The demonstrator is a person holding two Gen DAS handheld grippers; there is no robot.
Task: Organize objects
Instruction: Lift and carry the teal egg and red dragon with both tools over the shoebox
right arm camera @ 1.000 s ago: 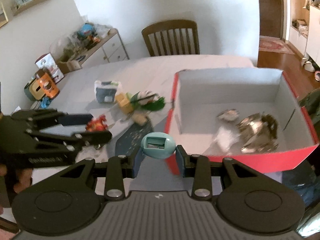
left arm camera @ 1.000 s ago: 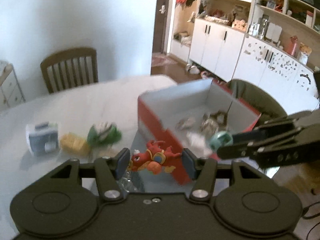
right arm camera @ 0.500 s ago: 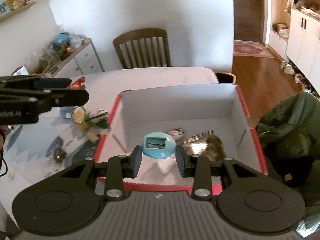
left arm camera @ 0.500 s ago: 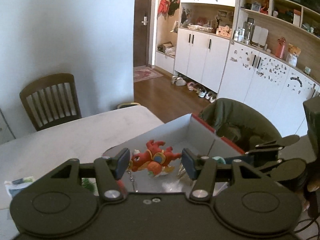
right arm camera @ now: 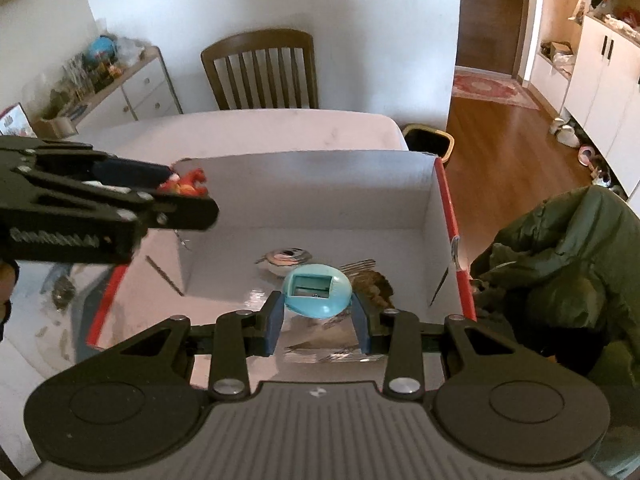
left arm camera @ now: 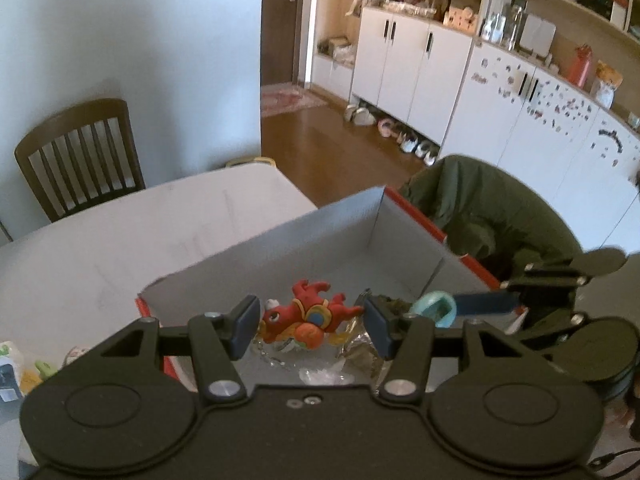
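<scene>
Since 0.5 s ago: both your grippers have come further over the red box; each toy stays pinched between its pads.

Left wrist view
Left gripper [left arm camera: 310,320]: you have it clamped on the red dragon toy [left arm camera: 308,314], 1 pad at each end, held above the box interior.
Red box [left arm camera: 256,248]: open, white inside, red outside, standing on the white table [left arm camera: 100,240].
Right gripper [left arm camera: 460,306]: reaches in from the right with the blue egg toy [left arm camera: 436,308] at its tip.
Box floor: crumpled foil [left arm camera: 360,346] lies below the dragon.
Table edge: small items at far left, too blurred to name.

Right wrist view
Right gripper [right arm camera: 318,316]: you grip the blue egg toy [right arm camera: 318,292] by its sides, its window facing the camera, over the box floor.
Red box [right arm camera: 448,200]: holds a striped round item [right arm camera: 284,260] and a brown feathery piece [right arm camera: 372,286] just behind the egg.
Left gripper [right arm camera: 188,196]: enters from the left above the box's left wall, carrying the red dragon toy [right arm camera: 186,184].
Surroundings: wooden chair [right arm camera: 260,68] beyond the table; green jacket [right arm camera: 560,264] right of the box.
</scene>
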